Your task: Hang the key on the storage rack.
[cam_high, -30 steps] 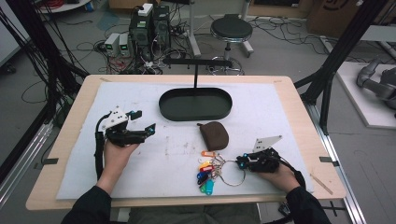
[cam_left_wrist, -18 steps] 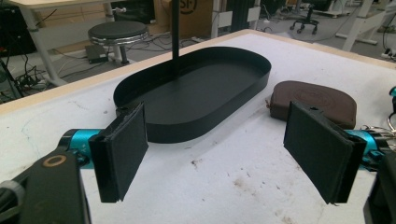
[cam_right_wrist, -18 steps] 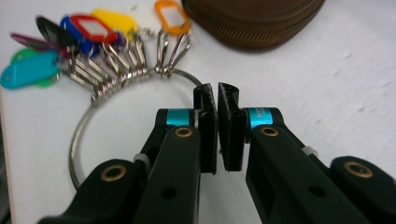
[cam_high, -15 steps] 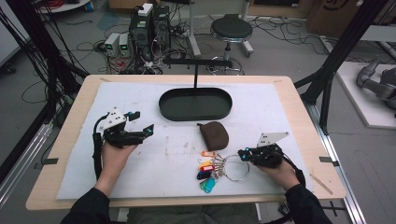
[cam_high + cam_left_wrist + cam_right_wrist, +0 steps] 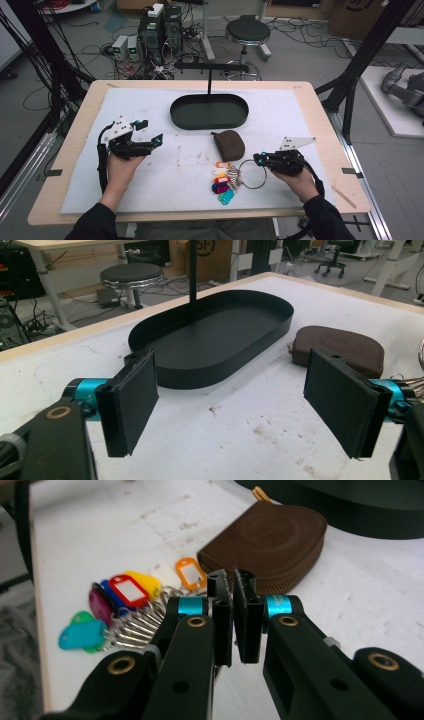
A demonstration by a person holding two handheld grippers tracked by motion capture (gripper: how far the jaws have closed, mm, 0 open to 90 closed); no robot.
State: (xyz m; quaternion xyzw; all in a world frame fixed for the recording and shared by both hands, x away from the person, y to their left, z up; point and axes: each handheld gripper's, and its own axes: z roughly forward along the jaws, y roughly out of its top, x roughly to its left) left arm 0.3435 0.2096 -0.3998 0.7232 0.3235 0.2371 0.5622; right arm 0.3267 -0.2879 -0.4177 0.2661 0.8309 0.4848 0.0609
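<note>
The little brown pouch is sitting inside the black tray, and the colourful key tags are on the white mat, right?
Not quite. The brown pouch is not inside the black tray; it lies on the white mat just in front of the tray, as the high view shows. The colourful key tags are on the white mat, as you said.

No readable text, brand, number or sign could be made out. An embossed mark was seen on the brown pouch (image 5: 270, 535), but it was too faint to be read. The paper inserts of the key tags (image 5: 127, 592) appeared blank, and a partly cropped print on a carton (image 5: 212, 246) stayed illegible.
</note>
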